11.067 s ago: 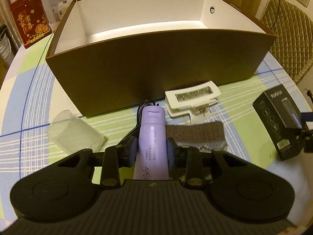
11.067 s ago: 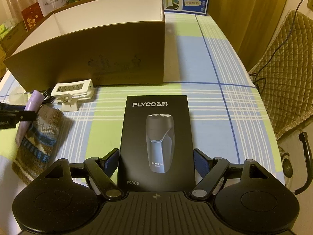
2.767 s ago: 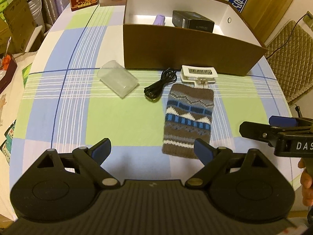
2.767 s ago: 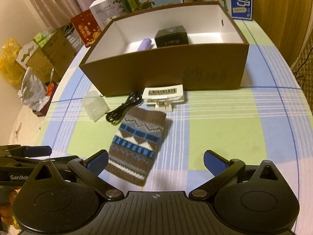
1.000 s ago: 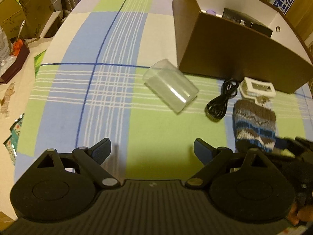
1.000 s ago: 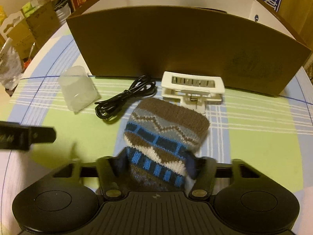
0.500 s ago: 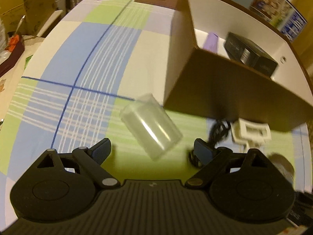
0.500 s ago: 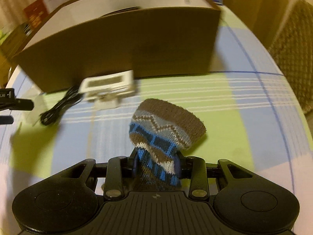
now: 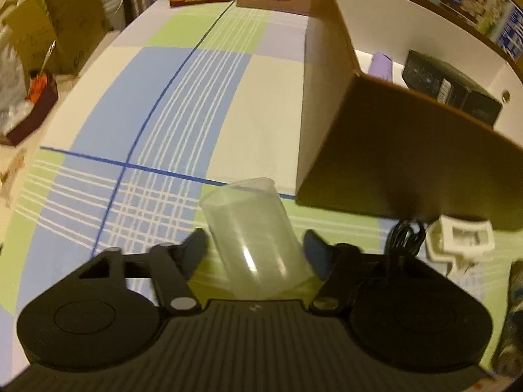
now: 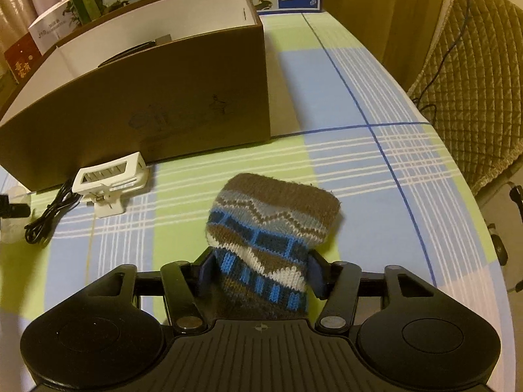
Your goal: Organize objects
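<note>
My right gripper [image 10: 260,272] jaws clenched on knit pouch [image 10: 273,225]; soft, light, pinched at its near end, lifted off surface | left gripper [image 9: 255,251] jaws spread around clear cup [image 9: 253,238] lying on its side, thin, crushable, slippery; grip mid-body | box [image 9: 408,150] at 1 o'clock.
</note>
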Action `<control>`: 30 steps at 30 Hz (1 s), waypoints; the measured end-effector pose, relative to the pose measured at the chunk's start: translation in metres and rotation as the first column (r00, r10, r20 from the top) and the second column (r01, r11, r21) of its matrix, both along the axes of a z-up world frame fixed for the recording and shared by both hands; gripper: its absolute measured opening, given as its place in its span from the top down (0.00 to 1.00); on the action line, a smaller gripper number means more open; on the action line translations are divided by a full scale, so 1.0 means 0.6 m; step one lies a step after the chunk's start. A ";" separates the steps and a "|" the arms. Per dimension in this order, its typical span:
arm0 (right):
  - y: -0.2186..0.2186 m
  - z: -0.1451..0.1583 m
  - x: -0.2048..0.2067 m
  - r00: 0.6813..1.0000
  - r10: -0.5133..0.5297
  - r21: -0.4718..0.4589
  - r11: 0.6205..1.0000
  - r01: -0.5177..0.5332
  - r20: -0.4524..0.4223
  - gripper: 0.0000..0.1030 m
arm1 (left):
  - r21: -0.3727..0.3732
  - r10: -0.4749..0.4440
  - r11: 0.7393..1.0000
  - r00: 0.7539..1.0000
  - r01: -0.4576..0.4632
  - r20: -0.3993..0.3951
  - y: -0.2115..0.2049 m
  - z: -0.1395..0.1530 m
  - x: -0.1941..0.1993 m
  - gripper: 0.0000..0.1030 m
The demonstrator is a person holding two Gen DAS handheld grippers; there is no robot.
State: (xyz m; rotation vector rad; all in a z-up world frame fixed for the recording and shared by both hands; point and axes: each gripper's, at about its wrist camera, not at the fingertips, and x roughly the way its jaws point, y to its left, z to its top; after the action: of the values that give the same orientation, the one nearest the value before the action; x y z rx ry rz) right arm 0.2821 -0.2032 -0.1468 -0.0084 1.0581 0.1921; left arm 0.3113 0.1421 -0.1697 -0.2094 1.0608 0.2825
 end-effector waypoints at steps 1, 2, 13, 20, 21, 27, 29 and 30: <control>0.001 0.000 0.000 1.000 0.012 -0.001 1.000 -0.012 0.001 0.49 | 0.009 -0.013 1.000 1.000 0.013 -0.001 0.000 0.000 -0.005 0.50; 0.002 -0.002 0.002 1.000 0.028 -0.004 1.000 -0.028 0.001 0.49 | 0.010 -0.021 1.000 1.000 0.021 -0.002 0.000 0.000 -0.010 0.51; 0.011 0.002 -0.020 0.955 0.296 0.037 0.954 -0.297 0.007 0.63 | 0.019 -0.101 0.995 0.993 0.102 -0.055 -0.028 0.008 -0.111 0.51; 0.031 0.005 -0.071 0.871 0.491 0.062 0.870 -0.490 -0.011 0.59 | -0.027 -0.217 0.976 0.973 0.216 -0.073 -0.114 0.011 -0.171 0.51; 0.032 0.004 -0.076 0.868 0.496 0.061 0.867 -0.494 -0.014 0.54 | -0.034 -0.239 0.971 0.968 0.237 -0.072 -0.129 0.010 -0.175 0.51; 0.027 0.004 -0.082 0.905 0.426 0.056 0.903 -0.425 -0.010 0.29 | -0.024 -0.276 0.961 0.959 0.275 -0.066 -0.191 0.009 -0.169 0.50; 0.030 0.003 -0.081 0.909 0.417 0.050 0.908 -0.417 -0.001 0.26 | -0.022 -0.260 0.966 0.963 0.259 -0.069 -0.193 0.009 -0.163 0.46; 0.032 0.002 -0.081 0.910 0.414 0.047 0.909 -0.413 -0.002 0.25 | -0.021 -0.252 0.968 0.965 0.251 -0.073 -0.195 0.008 -0.159 0.45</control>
State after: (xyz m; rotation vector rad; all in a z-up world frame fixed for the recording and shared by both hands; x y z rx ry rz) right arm 0.2332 -0.1839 -0.1458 -0.1930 1.0538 0.6026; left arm 0.2159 0.0252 -0.1649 -0.0733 1.1506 0.0548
